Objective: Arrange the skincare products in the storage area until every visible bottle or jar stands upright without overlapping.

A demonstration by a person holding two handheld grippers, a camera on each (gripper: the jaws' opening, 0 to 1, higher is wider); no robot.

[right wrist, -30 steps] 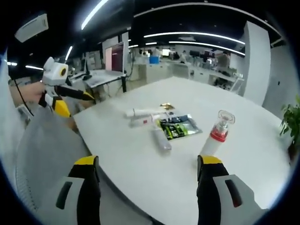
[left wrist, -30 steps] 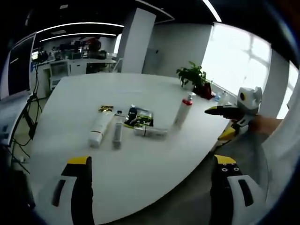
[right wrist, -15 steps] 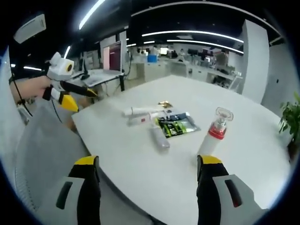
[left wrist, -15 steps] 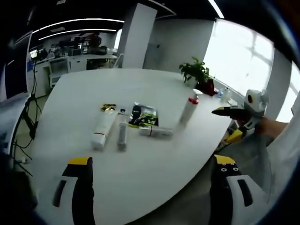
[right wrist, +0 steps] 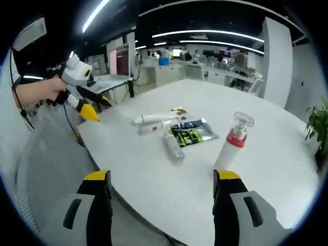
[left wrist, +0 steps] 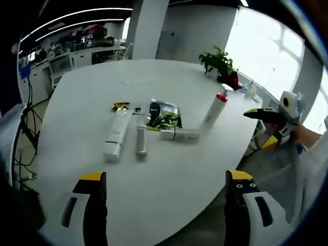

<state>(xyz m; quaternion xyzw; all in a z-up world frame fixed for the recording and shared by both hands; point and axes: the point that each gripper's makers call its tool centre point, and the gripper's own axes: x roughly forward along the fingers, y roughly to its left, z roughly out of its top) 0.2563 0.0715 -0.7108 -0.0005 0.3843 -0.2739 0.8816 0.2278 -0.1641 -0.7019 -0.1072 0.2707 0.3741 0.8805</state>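
On the white table (left wrist: 92, 92) stands one white pump bottle with a red collar (left wrist: 215, 106) (right wrist: 232, 144). Lying flat to its left are a large white tube (left wrist: 115, 137), a slimmer tube (left wrist: 141, 140), another tube (left wrist: 180, 135) and a green-black sachet (left wrist: 165, 116) (right wrist: 190, 132). A small dark bottle (left wrist: 155, 108) rests on the sachet's edge. My left gripper (left wrist: 165, 177) is open and held short of the items. My right gripper (right wrist: 161, 175) is open too, off the table's edge, and appears as (left wrist: 274, 120) in the left gripper view. The left gripper (right wrist: 82, 90) hangs at the table's other side.
A potted plant (left wrist: 220, 59) stands at the table's far edge, with small bottles beside it. A grey chair back (right wrist: 46, 169) sits below the table edge near my right gripper. Desks and monitors fill the office behind. Bare tabletop lies in front of the items.
Both cameras have shifted toward the table, and each gripper appears closer to the table in the other's view. The products lie as before, and both grippers stay open.
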